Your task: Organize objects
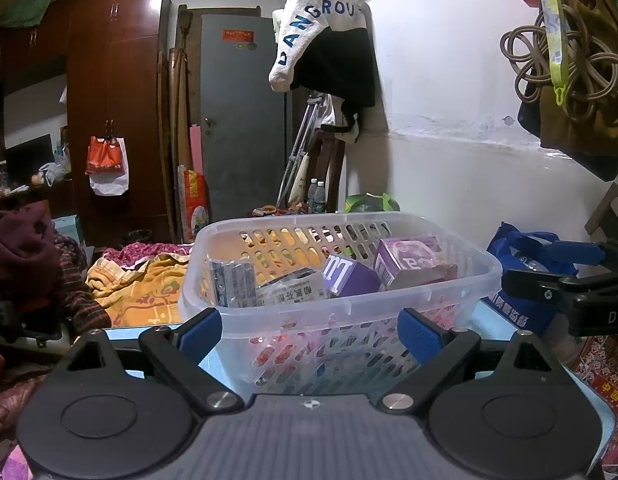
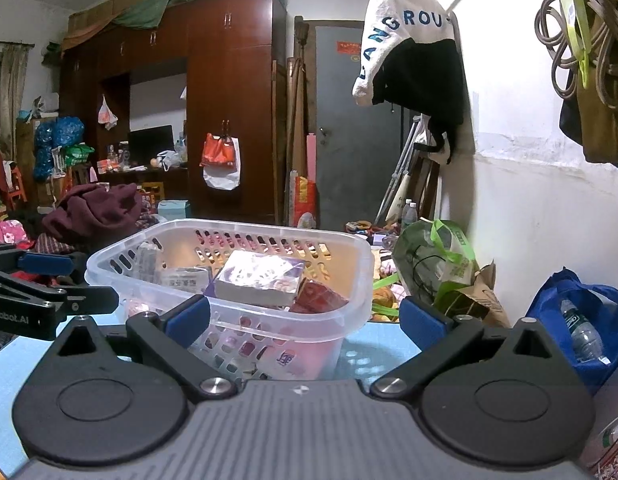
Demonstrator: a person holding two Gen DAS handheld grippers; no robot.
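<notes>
A clear plastic basket (image 1: pixel 469 292) with slotted walls stands on a light blue mat (image 1: pixel 485 316). It holds purple boxes (image 1: pixel 409 260), a silver blister pack (image 1: pixel 233 280) and a white medicine packet (image 1: pixel 293 290). My left gripper (image 1: pixel 311 330) is open and empty, its blue pads just in front of the basket's near wall. In the right wrist view the basket (image 2: pixel 349 280) is left of centre, with a purple box (image 2: pixel 261 276) and a red packet (image 2: pixel 321 296) inside. My right gripper (image 2: pixel 305 320) is open and empty, the basket's near right corner between its fingers.
A blue bag (image 2: pixel 577 312) with a water bottle and a green bag (image 2: pixel 441 264) lie to the right by the white wall. Clothes (image 1: pixel 25 248) and a yellow blanket (image 1: pixel 141 288) lie to the left. Wardrobe (image 1: pixel 117 100) and grey door (image 1: pixel 245 112) stand behind.
</notes>
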